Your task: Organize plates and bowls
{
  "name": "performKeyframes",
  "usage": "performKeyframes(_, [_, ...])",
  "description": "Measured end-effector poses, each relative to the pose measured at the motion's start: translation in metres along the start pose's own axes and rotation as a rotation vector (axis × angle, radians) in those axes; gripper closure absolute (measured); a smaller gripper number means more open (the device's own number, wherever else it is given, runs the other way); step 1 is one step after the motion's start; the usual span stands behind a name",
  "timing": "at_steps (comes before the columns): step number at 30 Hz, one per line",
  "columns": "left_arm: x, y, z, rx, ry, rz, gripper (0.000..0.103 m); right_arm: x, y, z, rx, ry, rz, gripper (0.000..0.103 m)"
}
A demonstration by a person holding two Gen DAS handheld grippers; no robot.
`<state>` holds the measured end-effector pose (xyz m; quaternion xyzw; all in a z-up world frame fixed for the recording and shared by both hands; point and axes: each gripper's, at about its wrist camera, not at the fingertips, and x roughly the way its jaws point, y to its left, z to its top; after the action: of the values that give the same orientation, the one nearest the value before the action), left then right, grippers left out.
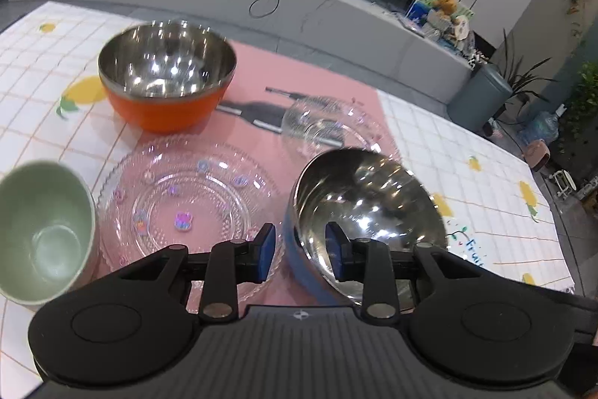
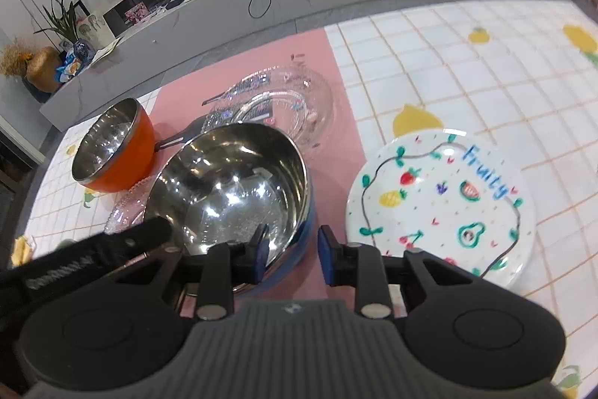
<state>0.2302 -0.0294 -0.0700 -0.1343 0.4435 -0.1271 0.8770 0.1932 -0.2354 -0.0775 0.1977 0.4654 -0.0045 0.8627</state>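
Task barely begun: nothing stacked.

- Orange bowl [image 1: 166,77], blue bowl [image 1: 358,219], green cup [image 1: 43,230], two glass plates [image 1: 187,208], fruit plate [image 2: 441,208] lie separate on bench [image 2: 467,70].
- Your left gripper [image 1: 301,251] and right gripper [image 2: 291,255] straddle blue bowl rim, fingers half-closed; cannot tell if clamped.

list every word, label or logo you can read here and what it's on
"Fruity", in blue letters on the white fruit plate.
A small round logo on the right gripper body, no letters legible.
Pale lettering on the black left gripper arm in the right wrist view, too blurred to read.
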Motion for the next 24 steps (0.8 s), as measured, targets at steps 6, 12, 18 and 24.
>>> performKeyframes(6, [0.003,0.001,-0.002,-0.027,0.005,-0.014,0.085,-0.001,0.001,-0.001,0.001,-0.007,0.016,0.081])
performKeyframes(12, [-0.003,-0.004,-0.004,0.002,0.001,0.003,0.087,-0.004,0.0,-0.003,0.0,-0.016,0.015,0.085])
performKeyframes(18, [-0.038,-0.001,-0.013,0.01,-0.024,0.005,0.087,-0.022,0.001,-0.013,-0.008,-0.029,0.047,0.089])
performKeyframes(24, [-0.082,0.007,-0.031,-0.002,-0.034,0.035,0.087,-0.05,0.013,-0.04,-0.032,0.002,0.098,0.089])
